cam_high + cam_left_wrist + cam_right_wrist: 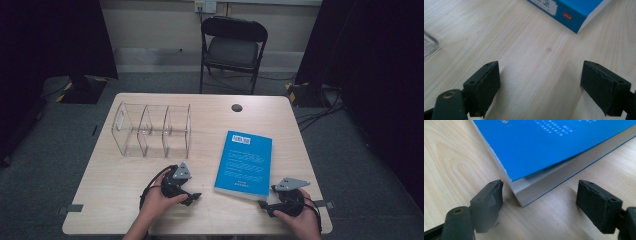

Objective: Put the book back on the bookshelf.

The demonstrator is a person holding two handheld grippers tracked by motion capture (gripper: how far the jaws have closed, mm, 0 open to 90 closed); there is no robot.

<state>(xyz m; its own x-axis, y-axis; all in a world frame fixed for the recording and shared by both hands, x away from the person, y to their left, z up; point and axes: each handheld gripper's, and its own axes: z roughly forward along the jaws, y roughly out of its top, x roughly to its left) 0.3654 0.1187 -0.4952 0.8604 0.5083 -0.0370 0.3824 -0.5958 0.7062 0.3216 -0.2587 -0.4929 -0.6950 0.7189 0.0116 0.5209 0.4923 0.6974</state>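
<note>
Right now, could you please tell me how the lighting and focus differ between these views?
High view: dim, dark around the table, blue book legible. Left gripper view: bright wood, its fingers soft-edged. Right gripper view: the book's corner casts a soft shadow.

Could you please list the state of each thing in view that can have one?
Blue book: closed, lying flat on the table, cover corner slightly lifted.
Clear divider rack: upright, compartments empty.
Left hand-held gripper: open, nothing between its jaws.
Right hand-held gripper: open, jaws either side of the book's corner, not pressing it.
Folding chair: unfolded, unoccupied.
</note>
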